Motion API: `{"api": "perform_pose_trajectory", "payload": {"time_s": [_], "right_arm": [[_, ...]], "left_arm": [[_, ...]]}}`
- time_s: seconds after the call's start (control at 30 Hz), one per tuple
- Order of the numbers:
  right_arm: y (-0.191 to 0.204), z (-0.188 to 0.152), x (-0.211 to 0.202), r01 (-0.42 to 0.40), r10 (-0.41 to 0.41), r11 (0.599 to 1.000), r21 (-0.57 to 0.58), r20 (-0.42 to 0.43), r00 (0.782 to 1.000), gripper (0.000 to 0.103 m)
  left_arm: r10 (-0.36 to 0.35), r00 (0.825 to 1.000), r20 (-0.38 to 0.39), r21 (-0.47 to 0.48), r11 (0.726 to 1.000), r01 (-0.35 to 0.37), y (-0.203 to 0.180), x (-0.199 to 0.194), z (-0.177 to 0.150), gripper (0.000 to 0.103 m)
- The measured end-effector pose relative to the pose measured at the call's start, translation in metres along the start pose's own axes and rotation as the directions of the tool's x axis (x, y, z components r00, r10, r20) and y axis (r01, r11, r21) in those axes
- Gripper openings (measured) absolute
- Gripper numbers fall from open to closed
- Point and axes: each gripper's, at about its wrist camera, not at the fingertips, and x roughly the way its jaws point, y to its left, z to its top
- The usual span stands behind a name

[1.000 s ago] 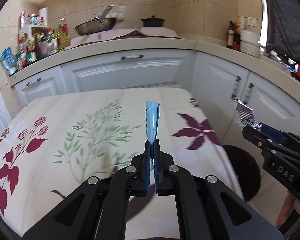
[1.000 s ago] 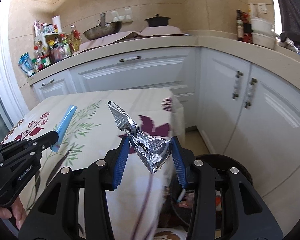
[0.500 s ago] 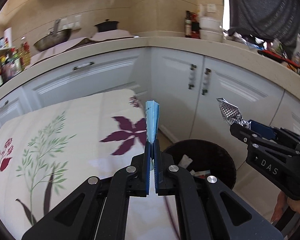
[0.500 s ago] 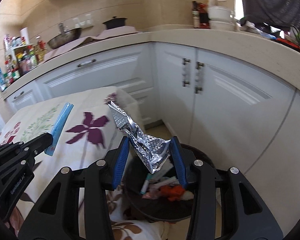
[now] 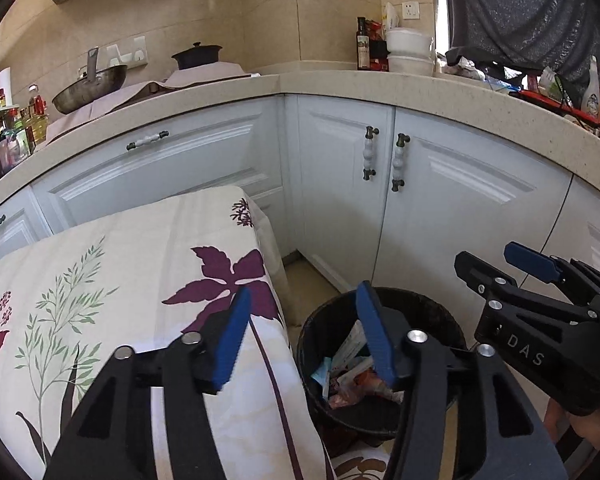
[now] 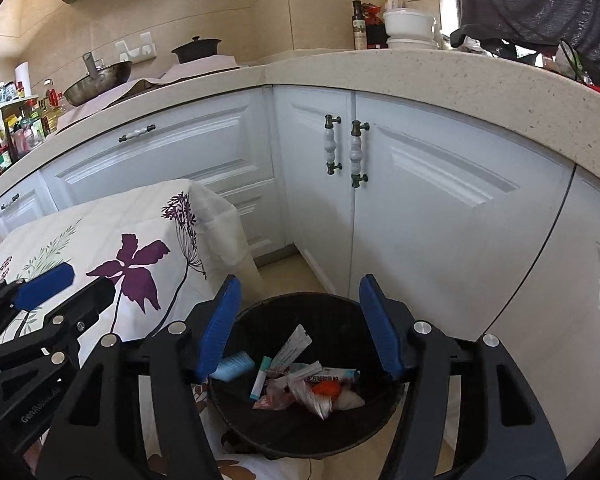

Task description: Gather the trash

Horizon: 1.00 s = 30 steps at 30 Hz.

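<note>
A black round trash bin [image 6: 300, 436] stands on the floor beside the table; it also shows in the left wrist view [image 5: 420, 316]. Inside lie several wrappers, among them a light blue packet [image 6: 233, 366] and a crumpled silver foil wrapper [image 6: 312, 394]. My right gripper [image 6: 300, 328] is open and empty, right above the bin. My left gripper [image 5: 306, 338] is open and empty, over the bin's left rim next to the table edge. The right gripper shows in the left wrist view [image 5: 508, 268], and the left gripper in the right wrist view [image 6: 72, 284].
A table with a floral cloth [image 5: 100, 300] stands left of the bin. White cabinets [image 6: 420, 208] under a stone counter [image 6: 440, 76] close the corner behind it. The counter holds a wok [image 5: 90, 88], a black pot [image 5: 196, 56] and bottles [image 5: 363, 44].
Both grippers moved right from over the table to the bin and opened. The blue packet and the silver foil wrapper left the jaws and now lie in the bin.
</note>
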Motion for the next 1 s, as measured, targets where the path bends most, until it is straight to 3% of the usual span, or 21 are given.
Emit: {"api": "perform_pose_trajectory", "payload": {"time_s": [0.17,0.47,1.0], "right_arm": [[0.002,0.003,-0.015,0.003,-0.003,1.000,0.001,0.026,1.000,0.060],[0.017,0.005,-0.051,0.003,-0.001,1.000,-0.028,0.084,0.996,0.062],[0.028,0.001,-0.083,0.014,-0.008,0.999,-0.045,0.117,0.993,0.063]], "left_arm": [[0.005,1.000,0.030,-0.019,1.000,-0.005,0.005,-0.014,0.001,0.067],[0.024,0.996,0.087,-0.044,0.999,-0.020,0.019,-0.042,0.000,0.075],[0.052,0.988,0.147,-0.040,0.998,-0.046,0.030,-0.073,-0.005,0.078]]}}
